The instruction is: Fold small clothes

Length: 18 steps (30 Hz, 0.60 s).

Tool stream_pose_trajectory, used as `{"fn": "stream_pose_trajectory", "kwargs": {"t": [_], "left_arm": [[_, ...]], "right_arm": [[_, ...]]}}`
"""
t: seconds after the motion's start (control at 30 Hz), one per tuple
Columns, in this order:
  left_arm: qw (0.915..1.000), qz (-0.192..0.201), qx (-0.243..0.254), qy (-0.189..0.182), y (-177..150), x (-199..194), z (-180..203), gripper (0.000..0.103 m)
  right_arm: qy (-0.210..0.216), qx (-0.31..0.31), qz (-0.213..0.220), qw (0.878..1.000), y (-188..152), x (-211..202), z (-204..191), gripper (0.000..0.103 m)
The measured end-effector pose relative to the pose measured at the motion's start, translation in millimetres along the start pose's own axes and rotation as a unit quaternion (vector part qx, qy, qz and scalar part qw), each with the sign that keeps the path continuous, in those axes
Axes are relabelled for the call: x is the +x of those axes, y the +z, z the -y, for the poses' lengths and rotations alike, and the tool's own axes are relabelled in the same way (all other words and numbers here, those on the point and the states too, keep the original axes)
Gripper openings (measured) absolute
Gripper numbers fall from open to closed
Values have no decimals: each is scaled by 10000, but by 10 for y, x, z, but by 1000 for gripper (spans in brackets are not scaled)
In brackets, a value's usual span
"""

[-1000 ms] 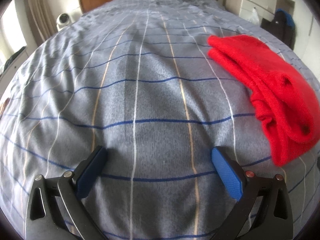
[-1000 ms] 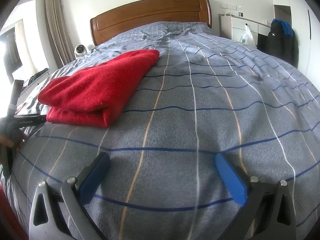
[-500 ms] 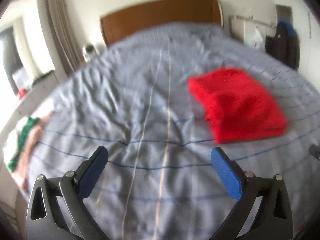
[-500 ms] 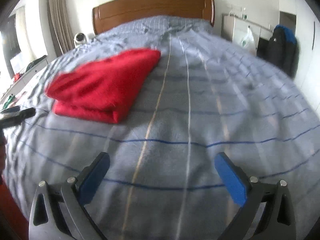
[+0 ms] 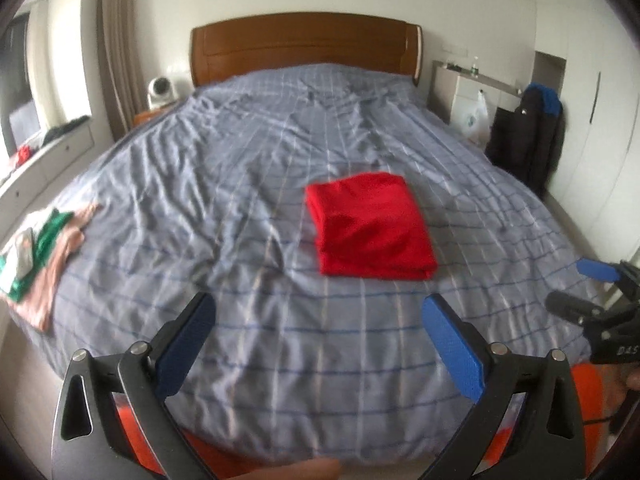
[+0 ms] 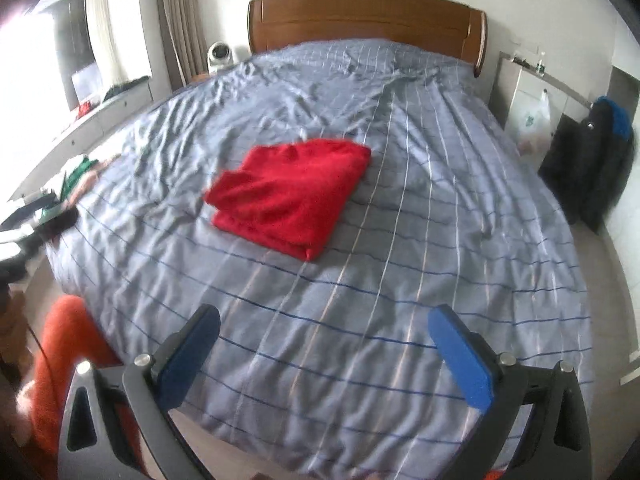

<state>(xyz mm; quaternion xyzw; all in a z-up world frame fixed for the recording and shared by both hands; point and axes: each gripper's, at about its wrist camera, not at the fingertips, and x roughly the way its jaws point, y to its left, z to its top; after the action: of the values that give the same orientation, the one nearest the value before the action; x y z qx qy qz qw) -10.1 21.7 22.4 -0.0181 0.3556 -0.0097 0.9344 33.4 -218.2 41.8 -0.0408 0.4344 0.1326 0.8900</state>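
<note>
A folded red garment (image 5: 370,226) is lying near the middle of a wide bed (image 5: 248,184), on a grey-blue checked cover with thin blue and pale lines. The left gripper (image 5: 320,336) is hovering above the foot of the bed, its blue-padded jaws spread wide and holding nothing. The right gripper (image 6: 324,346) is hanging beside it, also gaping wide and empty (its tip is showing at the right edge of the left camera's view). Both are sitting well apart from the red garment. A small heap of green and pink clothes (image 5: 40,252) is resting on the bed's left edge. A wooden headboard (image 5: 306,46) is standing against the far wall.
</note>
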Motion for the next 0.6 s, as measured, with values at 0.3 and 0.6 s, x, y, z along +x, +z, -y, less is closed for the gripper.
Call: {"fn": "stream_pose_trajectory", "kwargs": {"t": [0.3,0.6], "left_arm": [[9983,-36,480,342,-223,-92,264,103],[9960,-92,392,796,-228,6,228,103]], "right_arm": [[-343,390,154,9985,-226,-168,-287,102],[-808,288,171,9962,-278,-189,-390,102]]}}
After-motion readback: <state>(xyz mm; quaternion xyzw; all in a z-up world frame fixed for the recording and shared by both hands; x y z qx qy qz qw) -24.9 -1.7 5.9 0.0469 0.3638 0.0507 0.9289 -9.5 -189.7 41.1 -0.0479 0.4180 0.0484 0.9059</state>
